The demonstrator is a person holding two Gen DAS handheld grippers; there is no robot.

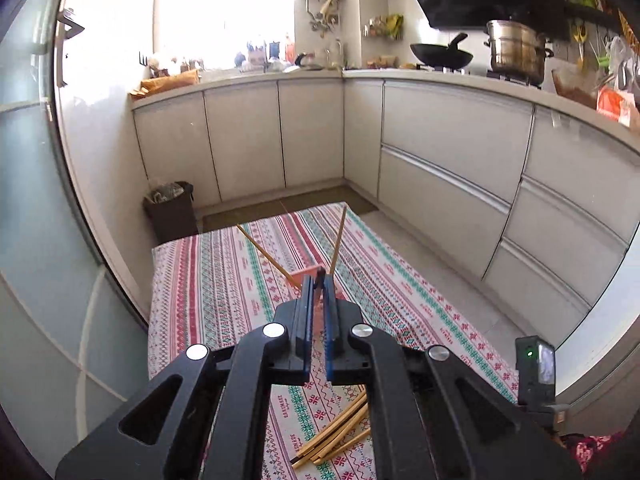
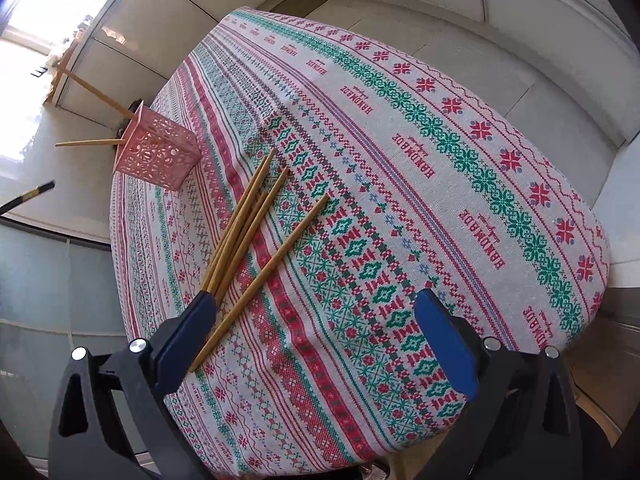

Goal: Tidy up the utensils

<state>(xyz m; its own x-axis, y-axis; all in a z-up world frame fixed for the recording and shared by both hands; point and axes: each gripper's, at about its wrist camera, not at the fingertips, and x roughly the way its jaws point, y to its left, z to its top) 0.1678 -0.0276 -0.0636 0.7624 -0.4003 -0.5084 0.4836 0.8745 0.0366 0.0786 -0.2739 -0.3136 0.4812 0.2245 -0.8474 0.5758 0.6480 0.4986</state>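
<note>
1. Left claw (image 1: pixel 320 280) is hovering above the pink perforated holder (image 2: pixel 158 152), jaws nearly closed, grip contents unclear.
2. Right claw (image 2: pixel 316 316) is gaping wide, empty, over loose bamboo chopsticks (image 2: pixel 256 236) lying on the desk (image 2: pixel 440 128).
3. Two chopsticks (image 2: pixel 94 94) are standing in the holder.

Left tool (image 1: pixel 319 280): black linkage arms, blue pads. Jaws drawn nearly together, only a narrow slit between them; whether they pinch anything cannot be told. Held level, pointing forward.

Right tool (image 2: pixel 316 304): same build. Jaws spread wide, nothing between the blue pads (image 2: pixel 446 344). Tilted downward, rolled somewhat to one side.
</note>
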